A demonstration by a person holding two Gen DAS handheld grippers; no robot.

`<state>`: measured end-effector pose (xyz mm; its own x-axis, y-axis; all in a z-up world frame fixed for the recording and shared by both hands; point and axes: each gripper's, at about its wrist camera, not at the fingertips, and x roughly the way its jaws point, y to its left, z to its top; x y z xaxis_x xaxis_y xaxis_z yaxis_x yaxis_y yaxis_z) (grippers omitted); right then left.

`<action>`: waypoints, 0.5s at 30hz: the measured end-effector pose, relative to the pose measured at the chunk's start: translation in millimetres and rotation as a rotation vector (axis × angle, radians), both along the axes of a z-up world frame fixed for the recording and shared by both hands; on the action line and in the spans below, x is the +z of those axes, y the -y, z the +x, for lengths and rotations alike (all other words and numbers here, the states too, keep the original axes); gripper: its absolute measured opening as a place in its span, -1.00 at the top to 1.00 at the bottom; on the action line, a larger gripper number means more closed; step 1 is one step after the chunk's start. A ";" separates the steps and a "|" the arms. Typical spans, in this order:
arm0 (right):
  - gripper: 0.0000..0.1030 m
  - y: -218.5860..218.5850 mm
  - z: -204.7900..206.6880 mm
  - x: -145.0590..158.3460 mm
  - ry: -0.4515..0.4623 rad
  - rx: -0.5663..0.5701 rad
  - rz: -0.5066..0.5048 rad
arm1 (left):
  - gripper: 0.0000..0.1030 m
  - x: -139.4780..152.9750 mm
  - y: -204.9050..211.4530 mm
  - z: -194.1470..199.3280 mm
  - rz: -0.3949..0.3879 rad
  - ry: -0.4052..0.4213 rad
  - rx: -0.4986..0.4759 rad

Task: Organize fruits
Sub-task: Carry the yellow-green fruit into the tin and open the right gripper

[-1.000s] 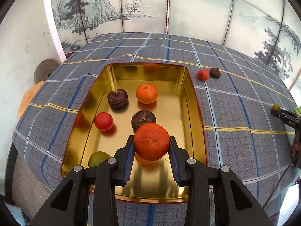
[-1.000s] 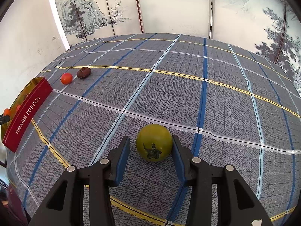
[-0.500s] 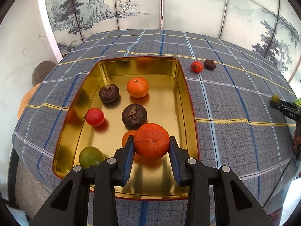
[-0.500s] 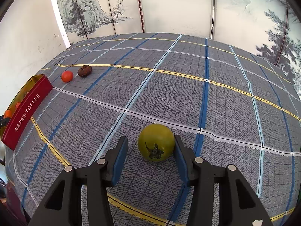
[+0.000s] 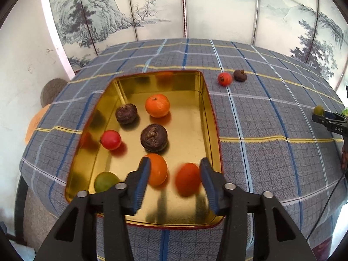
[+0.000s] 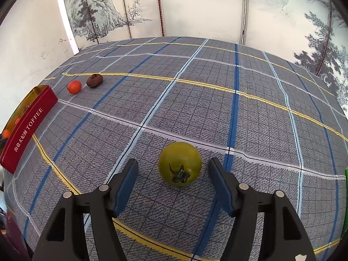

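Observation:
In the left wrist view a gold tin [image 5: 208, 117] with a red outside holds several fruits. My left gripper [image 5: 175, 182] hangs over its near end, jaws opening. A blurred orange mandarin [image 5: 188, 182] sits loose between the fingers, free of both pads. Another mandarin [image 5: 157, 171] lies just left of it. In the right wrist view a green tomato [image 6: 180, 163] rests on the plaid cloth [image 6: 195, 100] between the fingers of my right gripper [image 6: 173, 182]. Its jaws are opening too, and neither pad touches the tomato.
A small red tomato [image 6: 74, 86] and a dark brown fruit [image 6: 94, 80] lie together on the cloth beyond the tin's far right corner. The tin's red side [image 6: 26, 126] reads TOFFEE. A painted folding screen [image 6: 195, 6] stands behind the table.
My left gripper opened and let go of the orange mandarin, which dropped into the tin's near end. My right gripper widened around the green tomato, which stayed on the cloth.

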<state>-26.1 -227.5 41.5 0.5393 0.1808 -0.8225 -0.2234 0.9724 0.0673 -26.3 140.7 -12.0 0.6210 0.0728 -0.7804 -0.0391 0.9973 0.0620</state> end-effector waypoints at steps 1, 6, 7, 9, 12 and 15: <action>-0.24 0.7 0.0 0.1 0.000 -0.001 -0.002 | -0.11 2.2 -0.2 -1.3 0.003 0.011 0.001; -0.25 1.7 -1.6 1.7 0.007 -0.001 0.013 | -0.28 10.7 1.7 -7.6 0.017 0.047 -0.011; -0.25 1.5 -2.8 2.9 0.014 0.001 0.015 | -0.28 11.5 2.6 -8.4 0.016 0.047 -0.016; -0.25 -0.5 -4.4 3.8 0.019 0.007 0.013 | -0.28 12.7 4.8 -10.0 0.017 0.045 -0.018; -0.24 -5.3 -3.3 2.0 0.008 0.020 -0.006 | -0.28 14.7 5.2 -13.6 0.014 0.049 -0.021; -0.24 -7.6 -1.3 0.9 0.002 0.025 -0.018 | -0.28 15.6 4.2 -16.3 0.017 0.049 -0.018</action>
